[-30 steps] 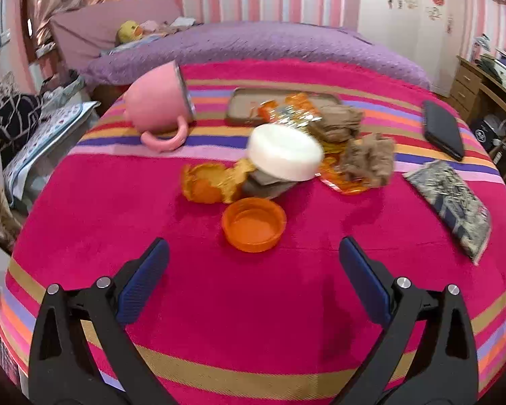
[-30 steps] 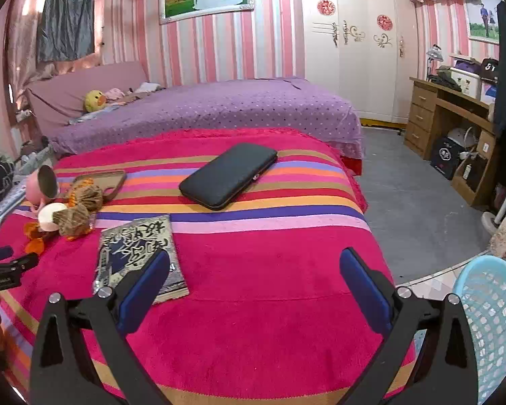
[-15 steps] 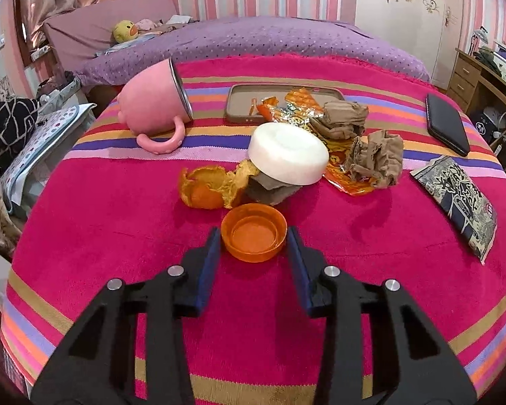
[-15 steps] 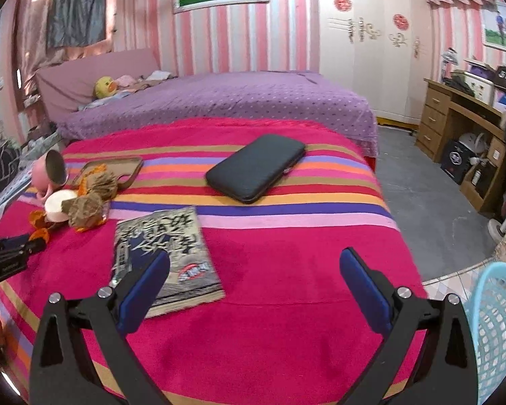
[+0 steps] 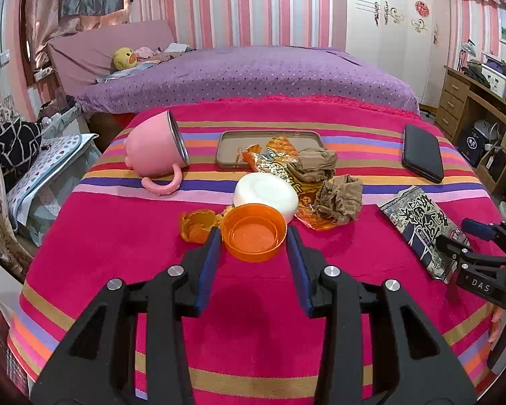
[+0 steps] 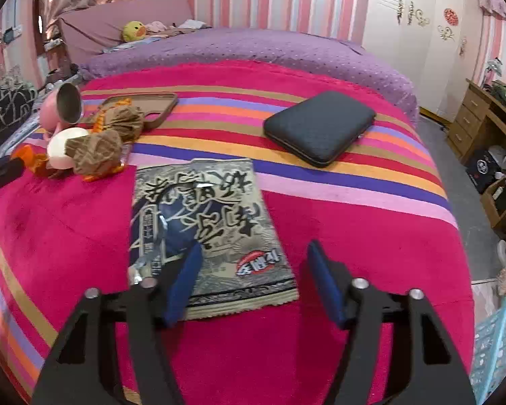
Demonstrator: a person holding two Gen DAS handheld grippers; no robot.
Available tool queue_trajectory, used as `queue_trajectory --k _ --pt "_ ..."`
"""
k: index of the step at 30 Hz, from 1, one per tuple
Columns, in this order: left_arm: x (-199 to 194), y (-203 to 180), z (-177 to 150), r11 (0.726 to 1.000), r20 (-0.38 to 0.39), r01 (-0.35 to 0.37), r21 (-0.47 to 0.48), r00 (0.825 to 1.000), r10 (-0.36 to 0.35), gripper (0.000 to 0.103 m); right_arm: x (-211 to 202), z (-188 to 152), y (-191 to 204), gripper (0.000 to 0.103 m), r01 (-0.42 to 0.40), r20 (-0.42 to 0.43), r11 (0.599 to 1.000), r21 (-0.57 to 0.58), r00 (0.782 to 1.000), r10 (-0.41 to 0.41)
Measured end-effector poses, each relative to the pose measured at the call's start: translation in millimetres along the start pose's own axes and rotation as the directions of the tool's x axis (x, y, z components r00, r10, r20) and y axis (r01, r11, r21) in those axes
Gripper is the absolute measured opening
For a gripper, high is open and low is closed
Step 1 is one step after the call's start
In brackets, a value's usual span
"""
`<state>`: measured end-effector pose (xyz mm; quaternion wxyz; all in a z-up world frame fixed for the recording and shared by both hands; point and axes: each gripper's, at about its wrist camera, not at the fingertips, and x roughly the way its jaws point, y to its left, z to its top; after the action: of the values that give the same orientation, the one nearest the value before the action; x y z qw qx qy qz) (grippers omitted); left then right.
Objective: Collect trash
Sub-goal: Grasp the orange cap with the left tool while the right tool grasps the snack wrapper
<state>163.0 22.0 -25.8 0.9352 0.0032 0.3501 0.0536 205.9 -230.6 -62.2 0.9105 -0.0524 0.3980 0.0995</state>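
Two grippers work over the striped pink blanket. The left gripper has its jaws clamped on the orange cap, one blue pad touching each side of its rim; the cap sits tilted between the jaw tips, its hollow side facing up, lifted off the blanket.

Just beyond the left jaws lies the trash pile: orange peel ahead and to the left of the tips, a white round lid directly ahead, an orange snack wrapper and two crumpled brown wads ahead and to the right. Farther ahead sits a brown tray, and far ahead to the left a pink mug lies on its side.

The right gripper has its jaws spread apart and holds nothing. Its left jaw overlaps the near end of the flat printed packet; the right jaw is past the packet's right edge, over the blanket. Whether the tips touch the packet cannot be told. A black case lies well ahead of these jaws, and a blue basket shows to their right, off the bed.
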Motion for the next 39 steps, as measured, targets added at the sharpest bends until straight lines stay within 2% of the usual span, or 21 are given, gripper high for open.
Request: queue_trajectory --k 2,5,6,7,12,16,22,23,24,25,26,31,34,36,39 --pt "0 -1 0 1.000 0.000 -0.001 0.001 1.000 0.001 0.039 -1 -1 2 0.050 -0.007 0.004 1.000 -0.008 1.000 0.007" --pt "1 0 1 1.000 0.002 0.001 -0.004 1.000 -0.001 0.039 -3 -1 3 0.023 -0.014 0.015 1.000 -0.015 1.000 0.014" --pt "1 -1 1 1.000 0.004 0.000 -0.007 1.000 0.000 0.039 -4 -1 4 0.011 -0.014 0.019 1.000 -0.017 1.000 0.015" --pt "0 -1 2 1.000 0.006 -0.001 -0.008 1.000 0.001 0.039 -5 -2 5 0.006 -0.013 0.022 1.000 -0.021 1.000 0.014" --pt "-5 -7 3 1.000 0.024 -0.008 -0.003 1.000 0.008 0.039 -20 -2 2 0.001 -0.032 0.087 0.999 -0.013 0.996 0.033" --pt "-11 -9 5 1.000 0.040 0.002 -0.010 0.999 -0.001 0.039 -35 -4 -14 0.001 -0.045 0.129 0.999 0.029 0.991 0.041" --pt "-15 -13 5 1.000 0.044 0.006 -0.014 0.999 -0.005 0.039 -40 -5 -26 0.006 -0.120 0.101 0.991 0.057 0.988 0.114" --pt "-15 -13 4 1.000 0.045 0.001 -0.010 0.999 0.000 0.039 -39 -4 -22 0.023 -0.120 0.099 0.991 0.058 0.989 0.114" --pt "-15 -12 4 1.000 0.046 -0.009 -0.005 0.999 0.009 0.039 -39 -3 -18 0.058 -0.116 0.102 0.992 0.057 0.989 0.110" --pt "-15 -11 4 1.000 0.046 -0.016 -0.004 0.999 0.016 0.039 -39 -1 -10 0.073 -0.109 0.114 0.993 0.049 0.988 0.103" --pt "-14 -8 4 1.000 0.046 -0.021 -0.008 0.999 0.022 0.039 -40 0 -1 0.078 -0.109 0.122 0.993 0.035 0.987 0.104" --pt "-12 8 7 0.999 0.038 -0.032 -0.043 0.999 0.033 0.039 -26 8 41 0.078 -0.125 0.077 0.992 -0.014 0.989 0.125" --pt "-13 15 8 0.998 0.044 -0.040 -0.050 0.998 0.042 0.039 -15 12 62 0.074 -0.131 0.054 0.991 -0.029 0.990 0.132" --pt "-14 18 9 0.997 0.049 -0.046 -0.054 0.998 0.049 0.039 -5 17 75 0.052 -0.124 0.034 0.991 -0.043 0.991 0.126" --pt "-15 25 11 0.997 0.055 -0.051 -0.065 0.997 0.054 0.039 15 17 84 0.045 -0.115 -0.016 0.992 -0.041 0.993 0.115"
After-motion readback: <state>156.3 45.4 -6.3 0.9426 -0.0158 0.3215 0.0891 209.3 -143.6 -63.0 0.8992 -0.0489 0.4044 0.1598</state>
